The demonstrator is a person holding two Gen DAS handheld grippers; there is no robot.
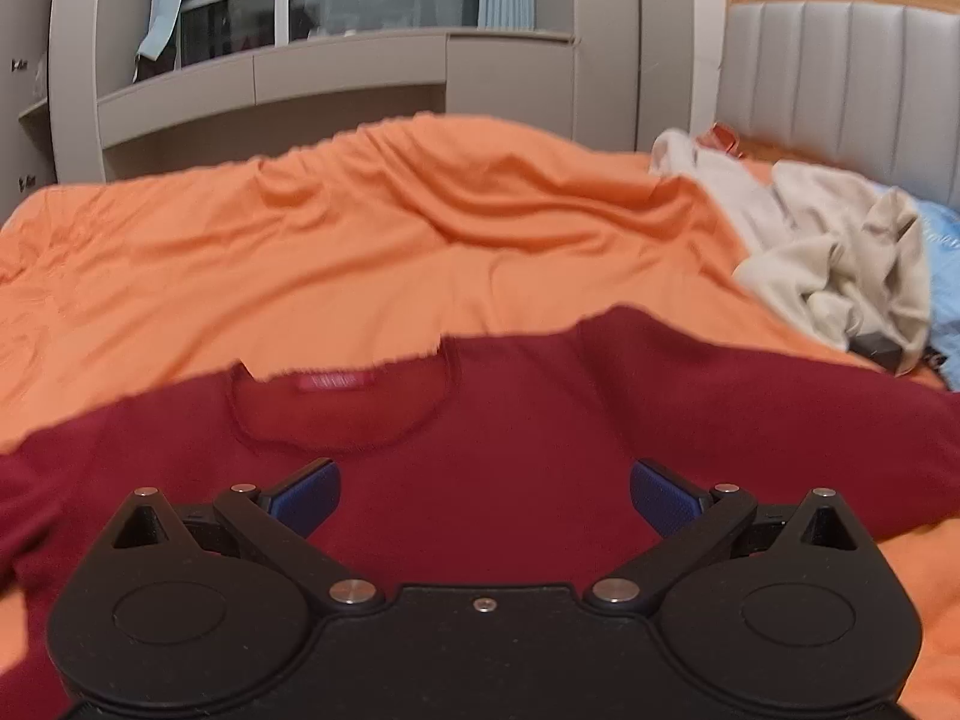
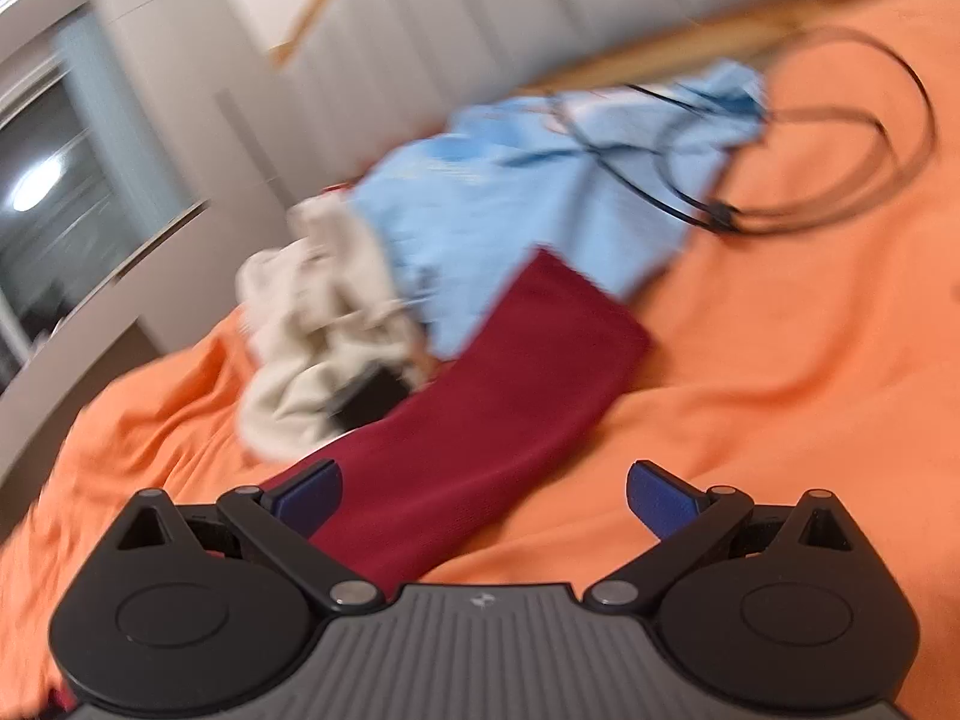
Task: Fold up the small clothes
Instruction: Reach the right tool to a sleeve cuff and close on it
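A dark red sweater [image 1: 540, 420] lies spread flat on the orange bed sheet [image 1: 300, 252], neckline up, one sleeve [image 2: 480, 396] stretching toward a beige garment [image 2: 312, 348] and a light blue garment [image 2: 510, 192]. The left claw [image 1: 485, 498] hovers spread over its chest, holding nothing. The right claw [image 2: 483, 501] is spread above the sleeve, empty.

My left gripper [image 1: 485, 495] has a matte black body, two round black hubs, black linkage arms on silver pivot pins, one centre screw and blue textured pads [image 1: 309, 495]. My right gripper [image 2: 485, 495] matches, except its centre plate is grey, ribbed, with a small pale mark.
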